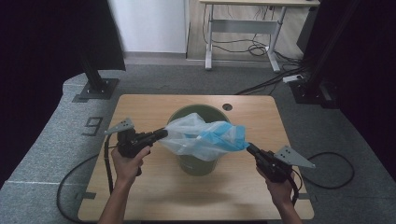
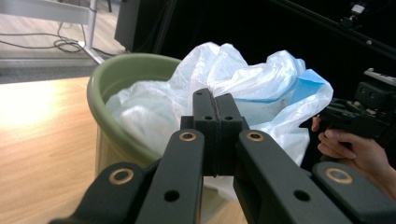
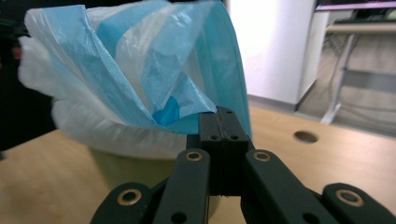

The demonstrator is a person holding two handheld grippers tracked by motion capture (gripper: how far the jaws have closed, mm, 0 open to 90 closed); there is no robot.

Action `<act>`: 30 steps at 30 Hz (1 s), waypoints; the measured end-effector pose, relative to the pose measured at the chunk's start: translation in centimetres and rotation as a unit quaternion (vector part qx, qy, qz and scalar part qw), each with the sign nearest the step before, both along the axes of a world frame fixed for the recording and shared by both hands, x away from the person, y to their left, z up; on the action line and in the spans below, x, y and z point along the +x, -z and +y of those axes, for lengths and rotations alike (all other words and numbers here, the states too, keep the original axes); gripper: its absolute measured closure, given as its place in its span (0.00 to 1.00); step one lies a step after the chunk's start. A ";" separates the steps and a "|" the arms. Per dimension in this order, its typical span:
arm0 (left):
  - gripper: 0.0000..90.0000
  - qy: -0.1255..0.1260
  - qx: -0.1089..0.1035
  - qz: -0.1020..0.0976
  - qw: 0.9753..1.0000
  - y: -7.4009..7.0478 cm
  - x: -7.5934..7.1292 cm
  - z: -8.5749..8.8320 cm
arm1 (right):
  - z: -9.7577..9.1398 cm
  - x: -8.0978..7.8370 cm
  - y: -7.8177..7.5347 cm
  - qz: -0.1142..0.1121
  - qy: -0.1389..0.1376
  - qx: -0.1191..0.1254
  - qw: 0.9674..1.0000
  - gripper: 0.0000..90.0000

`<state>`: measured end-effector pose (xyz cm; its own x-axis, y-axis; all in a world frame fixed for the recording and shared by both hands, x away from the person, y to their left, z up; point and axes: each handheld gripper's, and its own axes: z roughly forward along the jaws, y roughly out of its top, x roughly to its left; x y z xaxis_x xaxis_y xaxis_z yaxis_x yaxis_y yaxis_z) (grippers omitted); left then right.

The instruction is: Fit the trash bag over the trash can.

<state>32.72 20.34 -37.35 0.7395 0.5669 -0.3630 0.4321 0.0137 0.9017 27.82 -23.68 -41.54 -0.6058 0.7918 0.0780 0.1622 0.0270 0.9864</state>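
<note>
A green bin [image 1: 195, 166] [image 2: 122, 71] [image 3: 122, 169] stands in the middle of the wooden table [image 1: 140, 186]. Above its mouth, a thin white and blue plastic bag [image 1: 201, 135] [image 2: 243, 74] [image 3: 140, 70] is stretched between my two grippers. My left gripper [image 1: 163, 133] [image 2: 215, 96] is shut on the bag's left edge, beside the bin's rim. My right gripper [image 1: 248, 147] [image 3: 223, 114] is shut on the bag's blue right edge, just off the bin's right side. Part of the bag hangs inside the bin. A hand [image 2: 355, 149] holds the right gripper beyond the bag.
A round cable hole [image 1: 227, 107] [image 3: 306, 136] lies in the table behind the bin. Black stand bases [image 1: 95, 87] [image 1: 312, 92] sit on the grey floor at both far corners. A white desk [image 1: 243, 28] with loose cables stands at the back.
</note>
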 end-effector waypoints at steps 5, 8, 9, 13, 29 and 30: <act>1.00 0.002 0.005 0.003 1.000 1.0 -0.9 0.5 | 0.1 -1.1 1.7 0.027 -0.031 0.025 0.999 0.99; 1.00 -0.001 0.008 0.006 1.000 1.5 -1.1 0.8 | 0.3 -1.4 2.1 0.034 -0.042 0.028 0.998 0.99; 1.00 -0.002 0.007 0.008 1.000 1.7 -1.1 1.0 | 0.4 -1.5 2.3 0.037 -0.047 0.026 0.998 0.99; 1.00 -0.003 0.003 0.022 1.000 3.1 -1.1 1.8 | 1.0 -1.4 3.5 0.054 -0.061 0.017 0.997 0.99; 1.00 -0.027 0.000 0.057 0.998 5.5 1.1 2.0 | 2.5 -0.2 5.8 0.075 -0.059 -0.020 0.995 0.99; 1.00 -0.028 -0.002 0.059 0.998 5.5 1.2 2.0 | 2.5 -0.1 5.9 0.077 -0.059 -0.021 0.995 0.99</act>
